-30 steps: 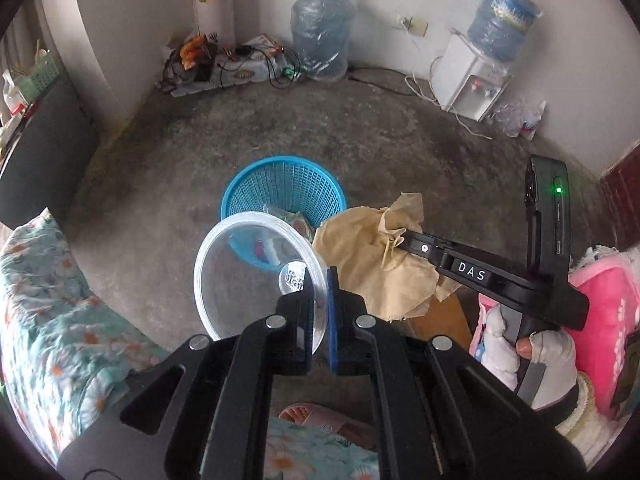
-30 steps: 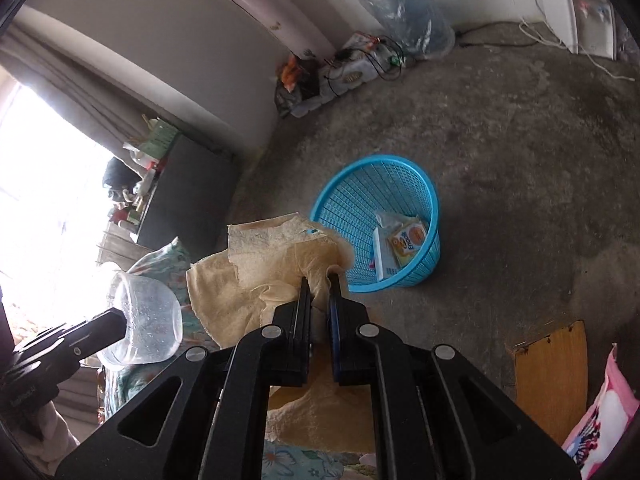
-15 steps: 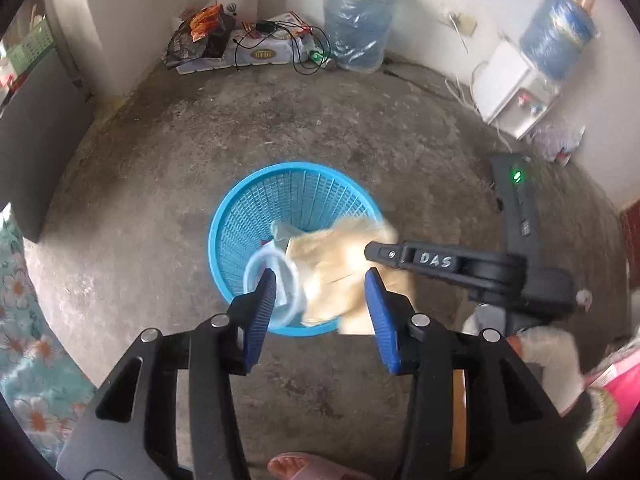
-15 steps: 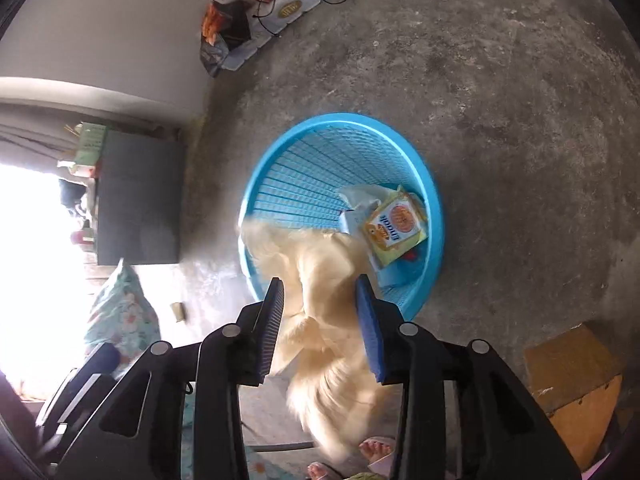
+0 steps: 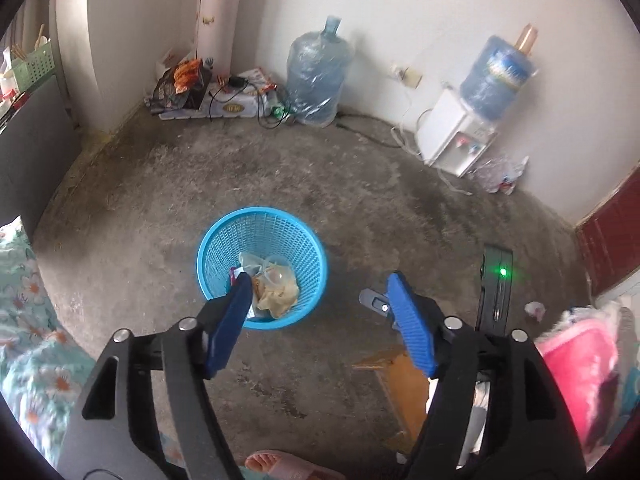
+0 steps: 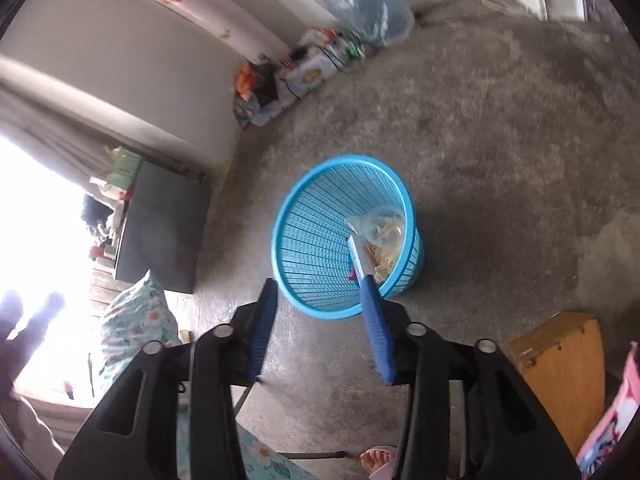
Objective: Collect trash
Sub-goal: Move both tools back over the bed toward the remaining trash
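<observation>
Both drops done: brown paper [image 5: 278, 294] and clear cup [image 5: 276, 270] lie inside blue basket [image 5: 224, 240]. My left tool [image 5: 320, 292] and right tool [image 6: 320, 300] just opened, empty, above basket. I lift clear of rim, seek next scrap.

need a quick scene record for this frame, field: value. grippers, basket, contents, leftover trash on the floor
left gripper: open, nothing between the jaws, just been opening
right gripper: open, empty, just been opening
basket: blue mesh, upright on the concrete floor
basket contents: crumpled tan paper, clear plastic container, other packaging partly hidden
possible leftover: small crumpled scrap on the floor at the right of the left wrist view
</observation>
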Available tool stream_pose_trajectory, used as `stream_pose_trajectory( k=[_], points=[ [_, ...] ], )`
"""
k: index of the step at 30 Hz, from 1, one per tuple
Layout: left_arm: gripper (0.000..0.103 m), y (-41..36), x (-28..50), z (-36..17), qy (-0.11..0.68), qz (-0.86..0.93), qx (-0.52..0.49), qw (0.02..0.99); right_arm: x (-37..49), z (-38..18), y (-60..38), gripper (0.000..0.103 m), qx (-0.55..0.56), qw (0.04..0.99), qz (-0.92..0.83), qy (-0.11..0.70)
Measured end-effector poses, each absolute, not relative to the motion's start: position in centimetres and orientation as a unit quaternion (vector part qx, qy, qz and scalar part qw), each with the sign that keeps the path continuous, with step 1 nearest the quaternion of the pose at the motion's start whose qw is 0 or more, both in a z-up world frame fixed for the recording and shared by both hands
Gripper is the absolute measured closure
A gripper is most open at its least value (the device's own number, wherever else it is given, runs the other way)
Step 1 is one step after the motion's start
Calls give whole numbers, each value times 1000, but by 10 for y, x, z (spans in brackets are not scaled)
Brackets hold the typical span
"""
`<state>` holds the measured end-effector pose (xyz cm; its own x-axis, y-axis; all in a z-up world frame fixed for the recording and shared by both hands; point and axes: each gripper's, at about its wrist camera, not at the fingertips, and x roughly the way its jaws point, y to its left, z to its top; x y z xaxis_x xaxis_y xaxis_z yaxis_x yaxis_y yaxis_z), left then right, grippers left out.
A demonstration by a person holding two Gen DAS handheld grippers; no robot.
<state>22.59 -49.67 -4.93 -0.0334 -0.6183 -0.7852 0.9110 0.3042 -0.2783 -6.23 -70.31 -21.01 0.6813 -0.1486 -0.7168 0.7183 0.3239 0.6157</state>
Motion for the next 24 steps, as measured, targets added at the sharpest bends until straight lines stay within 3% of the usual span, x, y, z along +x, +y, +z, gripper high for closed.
stream_pose_trajectory(
  k=[8, 12, 18, 24],
  points=[
    [19, -340, 210, 51, 388, -554, 92, 731, -93, -83, -591, 22, 335, 872, -274, 230],
    [17, -247, 194, 90, 348, -533, 34, 770, -99, -32, -544, 8, 259, 910, -262, 189],
    [15, -100, 159, 123, 277, -455, -34, 845, -102, 7, -479, 7, 179, 944, -227, 160],
    [14, 22, 134, 114, 282, -350, -102, 887, -97, 25, -436, 7, 184, 959, -138, 164]
  ],
)
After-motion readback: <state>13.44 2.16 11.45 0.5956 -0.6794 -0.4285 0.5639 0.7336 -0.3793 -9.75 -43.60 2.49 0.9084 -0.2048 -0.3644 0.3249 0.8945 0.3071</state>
